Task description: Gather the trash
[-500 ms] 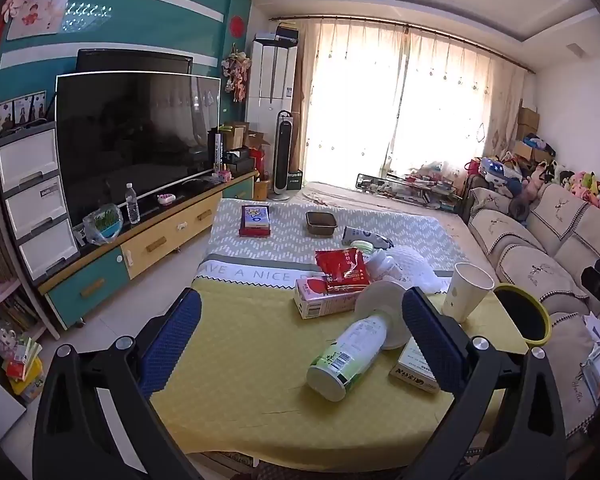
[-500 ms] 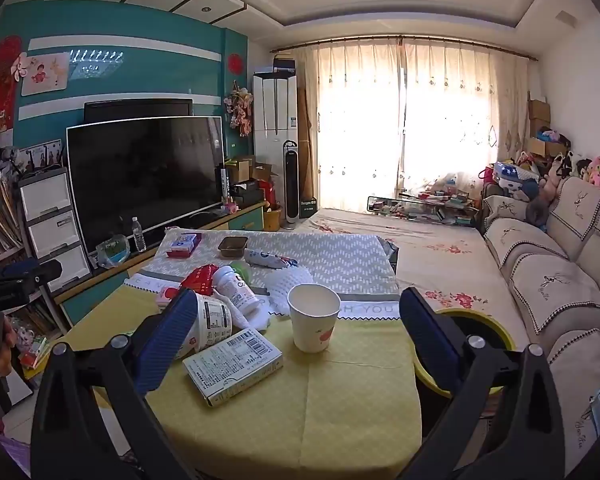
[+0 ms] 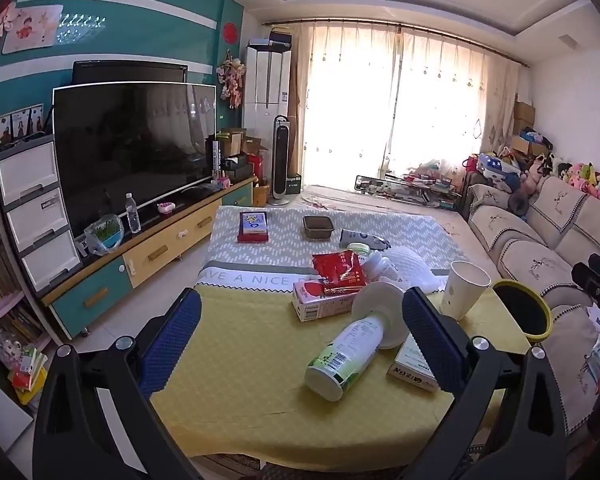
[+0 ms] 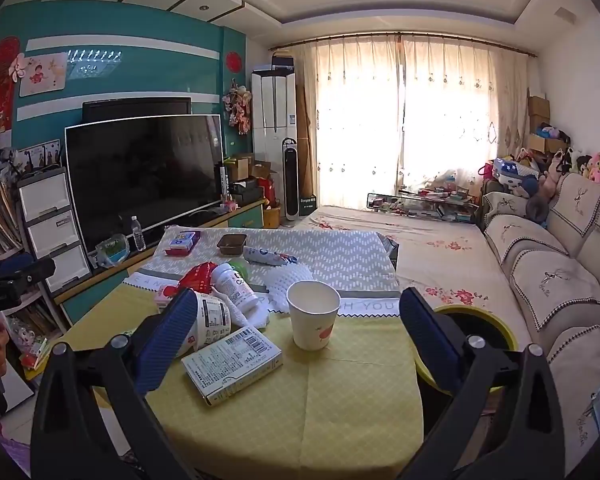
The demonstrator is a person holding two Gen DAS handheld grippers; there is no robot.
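Two hand-held grippers hover wide open and empty above a cluttered living-room worktop [image 3: 260, 368] draped in a yellow and grey cloth. The left gripper [image 3: 300, 320] frames a white and green bottle [image 3: 346, 356] lying on its side on the yellow cloth, its neck pushed into a white foam ring [image 3: 380, 312]; neither pad touches it. Just beyond it lies a pink and white carton [image 3: 320, 306] with a red snack packet [image 3: 340, 270] resting on top, and a flat printed box [image 3: 410, 364] lies partly hidden behind the gripper's right finger.

The right gripper [image 4: 294, 322] points at an upright paper cup [image 4: 314, 314] standing on the cloth, well clear of both fingers. The same flat printed box [image 4: 232, 364] lies near its left finger, beside a toppled white bottle [image 4: 236, 284] and a sheet of white foam netting [image 4: 288, 280].

Further back on the grey patterned half of the cloth sit a small brown tray [image 3: 318, 227] and a red and blue box [image 3: 254, 226]. A black bin with a yellow rim [image 4: 476, 326] stands just beside the worktop's right edge, between it and the sofa [image 4: 560, 264]. A large dark television [image 3: 136, 148] stands along the left wall.
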